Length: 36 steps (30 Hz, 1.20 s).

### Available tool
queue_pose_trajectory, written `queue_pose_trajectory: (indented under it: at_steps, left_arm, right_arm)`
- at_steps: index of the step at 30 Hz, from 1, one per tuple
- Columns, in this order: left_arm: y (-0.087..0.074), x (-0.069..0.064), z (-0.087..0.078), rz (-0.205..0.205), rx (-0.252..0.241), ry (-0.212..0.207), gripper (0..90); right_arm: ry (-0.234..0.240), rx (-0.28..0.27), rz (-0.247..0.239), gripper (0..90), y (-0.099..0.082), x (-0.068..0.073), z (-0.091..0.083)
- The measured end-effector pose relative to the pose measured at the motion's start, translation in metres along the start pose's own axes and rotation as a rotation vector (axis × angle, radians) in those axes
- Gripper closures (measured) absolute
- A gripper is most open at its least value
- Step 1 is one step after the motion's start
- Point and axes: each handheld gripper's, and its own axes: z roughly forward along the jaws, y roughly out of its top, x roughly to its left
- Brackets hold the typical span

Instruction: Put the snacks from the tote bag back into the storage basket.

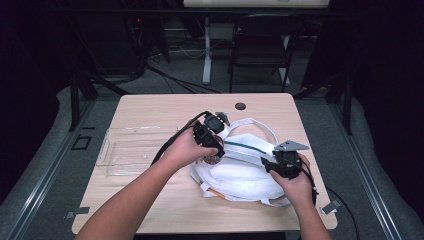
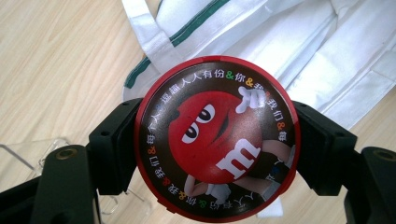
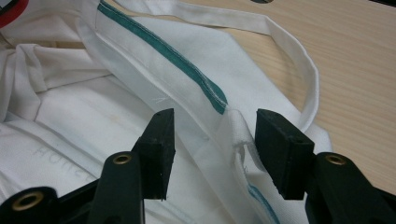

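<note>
Already the left gripper [image 2: 215, 140] is clamping a round red candy tin [image 2: 215, 138] between its jaws, holding it above the white tote bag [image 1: 240, 172] near the frame's centre. Meanwhile the right gripper [image 3: 212, 140] is hovering with jaws apart around the bag's green-trimmed rim [image 3: 187, 70] — not yet gripping. Opening the bag and dropping the tin in are, I judge, left to do.

Red candy tin [image 2: 215, 138] between tool [image 2: 215, 154] jaws, above white bag [image 2: 327, 51].
</note>
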Motion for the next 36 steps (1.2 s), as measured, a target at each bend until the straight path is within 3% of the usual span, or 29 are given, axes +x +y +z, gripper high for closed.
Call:
queue_pose_trajectory:
  at_steps: [36]
  left_arm:
    - [-0.019,0.026,-0.02,-0.042,0.006,0.036,25.5]
  right_arm:
    - [-0.006,0.001,-0.005,48.3,0.0,0.0,0.0]
